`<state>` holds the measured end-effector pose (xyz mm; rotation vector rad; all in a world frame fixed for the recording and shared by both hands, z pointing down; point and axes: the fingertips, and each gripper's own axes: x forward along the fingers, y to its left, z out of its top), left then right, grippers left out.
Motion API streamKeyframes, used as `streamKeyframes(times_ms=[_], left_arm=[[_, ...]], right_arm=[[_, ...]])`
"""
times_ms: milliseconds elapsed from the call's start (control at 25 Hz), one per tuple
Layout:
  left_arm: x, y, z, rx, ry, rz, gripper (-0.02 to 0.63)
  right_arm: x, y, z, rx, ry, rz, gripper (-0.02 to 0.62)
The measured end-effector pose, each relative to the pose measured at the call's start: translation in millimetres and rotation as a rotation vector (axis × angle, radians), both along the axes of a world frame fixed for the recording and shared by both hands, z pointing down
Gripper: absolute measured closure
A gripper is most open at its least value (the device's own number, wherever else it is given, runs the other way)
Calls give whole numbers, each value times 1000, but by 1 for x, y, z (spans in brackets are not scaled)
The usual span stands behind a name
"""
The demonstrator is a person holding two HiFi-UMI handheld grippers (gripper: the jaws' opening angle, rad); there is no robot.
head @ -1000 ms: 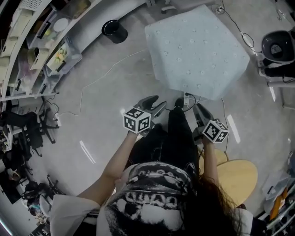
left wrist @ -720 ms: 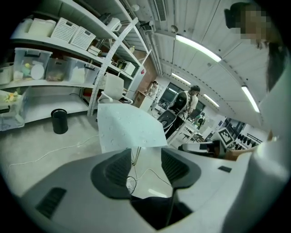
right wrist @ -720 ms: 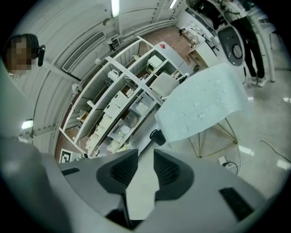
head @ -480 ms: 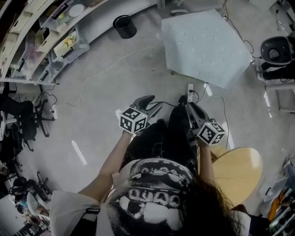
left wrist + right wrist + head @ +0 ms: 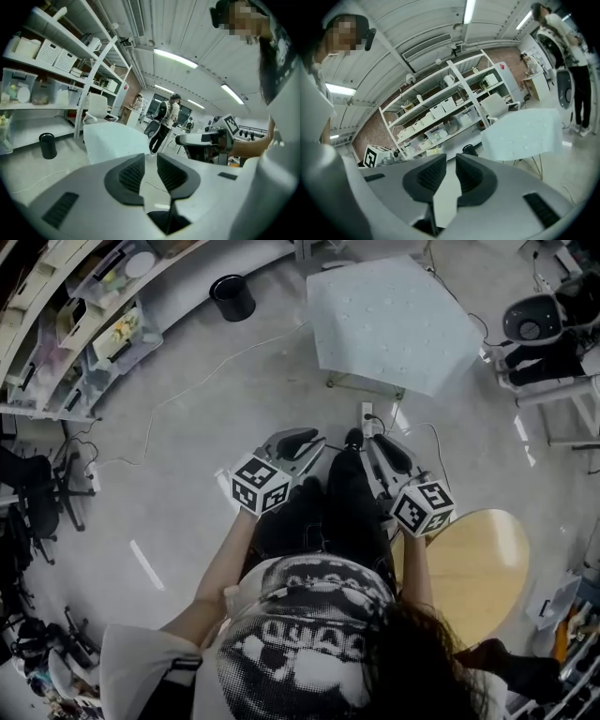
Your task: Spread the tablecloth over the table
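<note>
A pale dotted tablecloth drapes the table, seemingly covering its whole top as the task wants, while the left gripper and right gripper hang well short of that table, jaws just narrowed to slits, empty.

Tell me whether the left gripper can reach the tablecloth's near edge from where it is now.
Probably not without a step forward. The left gripper, its jaws just closing with nothing between them, hangs by the person's waist, and open floor separates it from the tablecloth. Nothing blocks the way.
</note>
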<state>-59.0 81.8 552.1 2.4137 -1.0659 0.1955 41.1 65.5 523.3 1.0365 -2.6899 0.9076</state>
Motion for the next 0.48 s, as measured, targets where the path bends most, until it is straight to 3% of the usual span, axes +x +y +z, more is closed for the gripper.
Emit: streamKeyframes(times_ms=[200,480], left_arm=[[17,13,-28,107,-53,71,569],[33,24,-51,173,-99,137,589]], right_arm=[[6,17,-15,77,49,21,580],[17,28,-28,164,110,41,607]])
